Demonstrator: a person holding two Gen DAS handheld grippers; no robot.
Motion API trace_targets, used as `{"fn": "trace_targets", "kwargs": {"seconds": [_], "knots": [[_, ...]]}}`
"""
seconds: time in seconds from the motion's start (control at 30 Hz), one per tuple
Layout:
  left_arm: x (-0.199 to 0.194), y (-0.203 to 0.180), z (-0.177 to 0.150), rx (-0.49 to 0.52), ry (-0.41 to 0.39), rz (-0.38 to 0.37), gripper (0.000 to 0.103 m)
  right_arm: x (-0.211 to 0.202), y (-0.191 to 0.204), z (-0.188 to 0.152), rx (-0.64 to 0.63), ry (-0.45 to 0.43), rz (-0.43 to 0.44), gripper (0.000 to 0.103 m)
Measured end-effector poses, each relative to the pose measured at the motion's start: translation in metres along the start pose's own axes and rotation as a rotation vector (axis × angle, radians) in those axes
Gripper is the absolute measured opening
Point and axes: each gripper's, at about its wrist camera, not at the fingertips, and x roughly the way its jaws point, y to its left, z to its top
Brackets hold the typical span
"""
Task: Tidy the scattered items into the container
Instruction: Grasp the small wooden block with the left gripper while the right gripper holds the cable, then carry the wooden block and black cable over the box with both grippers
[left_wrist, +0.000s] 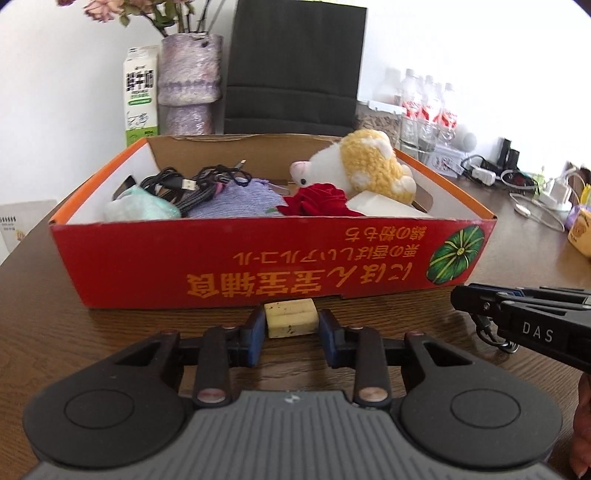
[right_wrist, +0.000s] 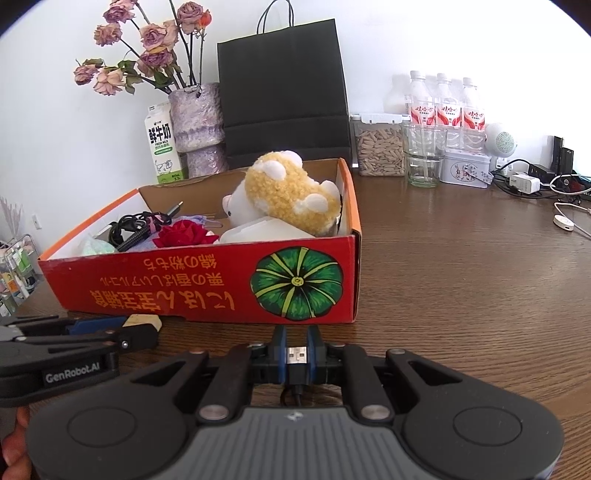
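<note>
The pale yellow eraser block lies on the wooden table, just in front of the red cardboard box. Its long axis runs parallel to the front wall of the box. The left gripper is clamped on its two short ends. The right gripper is closed on a USB plug, whose metal end points toward the box.

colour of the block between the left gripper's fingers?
Pale yellow block, dark specks; clearest in left wrist view.
</note>
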Motion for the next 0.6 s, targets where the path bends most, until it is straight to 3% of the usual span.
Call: {"fn": "trace_targets", "kwargs": {"seconds": [0.3, 0.6], "knots": [[-0.035, 0.008, -0.007, -0.003, -0.122, -0.003, 0.032, -0.015, 0.003, -0.003, 0.001, -0.086, 0.020, 0.010], [-0.074, 0.022, 0.000, -0.007, -0.237, -0.002, 0.032, -0.055, 0.000, 0.003, 0.045, -0.239, 0.101, 0.010]]}}
